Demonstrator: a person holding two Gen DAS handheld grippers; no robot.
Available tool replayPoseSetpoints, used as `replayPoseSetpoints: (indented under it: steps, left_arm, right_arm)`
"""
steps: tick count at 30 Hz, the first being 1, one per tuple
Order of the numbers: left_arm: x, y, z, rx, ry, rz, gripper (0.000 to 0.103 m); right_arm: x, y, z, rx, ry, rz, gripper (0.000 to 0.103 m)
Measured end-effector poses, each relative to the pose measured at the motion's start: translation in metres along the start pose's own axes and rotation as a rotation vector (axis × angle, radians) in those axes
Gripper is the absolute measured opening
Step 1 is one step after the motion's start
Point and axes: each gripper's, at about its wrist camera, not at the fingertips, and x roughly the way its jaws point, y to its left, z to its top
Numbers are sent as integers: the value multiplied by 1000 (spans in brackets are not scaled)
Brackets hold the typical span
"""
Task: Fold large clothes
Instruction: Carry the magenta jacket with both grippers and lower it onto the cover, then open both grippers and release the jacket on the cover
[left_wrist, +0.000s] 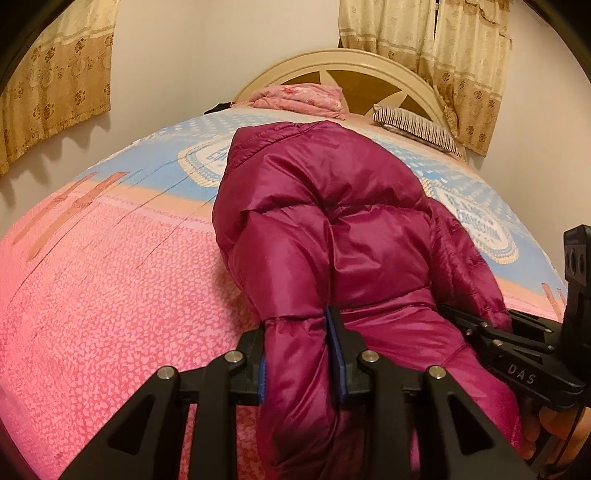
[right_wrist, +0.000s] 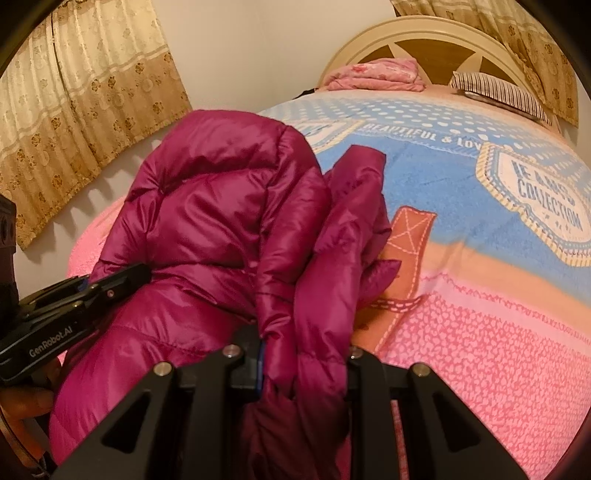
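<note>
Both pairs of jaws pinch folds of the magenta puffer jacket: left gripper and right gripper at its near end. It lies lengthwise on the bed, running toward the headboard.

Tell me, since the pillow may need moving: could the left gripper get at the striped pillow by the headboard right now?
Probably not. The left gripper is shut on the purple jacket, and the striped pillow lies far up the bed, beyond the jacket. It would have to let go first.
</note>
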Motion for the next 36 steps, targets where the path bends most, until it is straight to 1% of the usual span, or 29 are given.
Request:
replayPoseSetpoints:
  steps: [2,4,6,7,8,10,17,21,23,25,27,32,34,36]
  left_arm:
    - [4,3,-2,-1,15,16,41]
    - [8,3,-5,-7,19,21,46]
    - [9,7,-7,-18,20,30,53]
    - [9,10,-8,-30,20,40,60]
    - [9,12,-9,-41,21,45,65]
    - [9,17,-11,-63,23,44,68]
    - [5,22,-19,-92,17,61,71]
    - [-11,25,-21,-117,14,86,72]
    - [-29,25,-22,-123,0,105,71]
    - [-53,23,-23,-110,-37,117,71]
    - [-74,21,-26,-101,-63,127,72]
    - [-132,8,-36,-43,-145,116,72]
    - [-145,1,-35,-47,-166,108,72]
    - [-154,-3,-31,-57,-182,92,73]
  right_arm:
    - [2,-1,0,5,3,-1,25]
    - [3,-1,-1,7,7,-4,27]
    - [6,0,-1,7,20,-10,29]
    - [7,-1,-1,10,22,-10,31]
    - [8,-2,-1,14,29,-10,32]
    - [10,-2,-1,13,42,-19,34]
    - [8,2,-3,9,47,-40,38]
    - [-1,4,-3,21,38,-57,45]
    - [-14,5,-7,39,22,-58,50]
    - [-30,7,-11,49,2,-61,68]
    - [-55,14,-18,42,-45,-59,75]
    - [-104,41,-31,-8,-125,-69,77]
    - [-118,51,-35,-25,-158,-71,81]
    - [-129,61,-38,-44,-184,-71,81]
